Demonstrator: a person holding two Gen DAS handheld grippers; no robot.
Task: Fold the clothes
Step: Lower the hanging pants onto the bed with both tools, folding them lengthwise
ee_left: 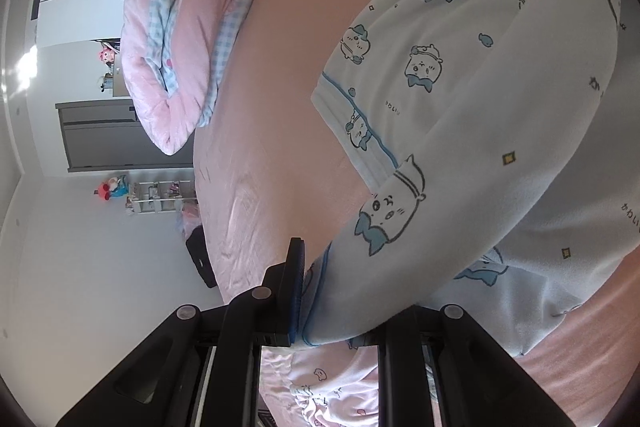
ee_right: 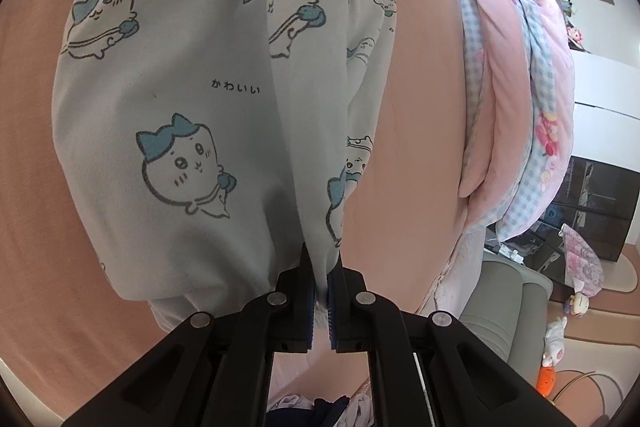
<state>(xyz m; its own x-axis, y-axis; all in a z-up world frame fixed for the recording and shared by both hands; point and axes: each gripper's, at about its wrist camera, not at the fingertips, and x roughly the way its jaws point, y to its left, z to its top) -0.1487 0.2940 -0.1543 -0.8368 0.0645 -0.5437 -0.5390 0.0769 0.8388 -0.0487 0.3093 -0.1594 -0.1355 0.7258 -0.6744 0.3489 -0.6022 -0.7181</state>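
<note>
A pale blue pajama garment (ee_left: 472,131) printed with cartoon animals lies on a pink bed sheet (ee_left: 280,107). In the left wrist view my left gripper (ee_left: 320,291) has one finger (ee_left: 294,287) showing beside the garment's blue-piped edge; cloth drapes over the other finger, so I cannot tell the jaw opening. In the right wrist view the same garment (ee_right: 192,99) hangs folded along a crease, and my right gripper (ee_right: 320,291) is shut on that folded edge, with the cloth pinched between both fingers (ee_right: 298,291).
A folded pink and blue-check quilt (ee_left: 168,39) lies at the bed's far side, also in the right wrist view (ee_right: 516,75). A pink printed garment (ee_left: 320,387) lies below the left gripper. Grey cabinets (ee_left: 100,135), shelves, toys and a grey chair (ee_right: 500,311) stand beyond the bed.
</note>
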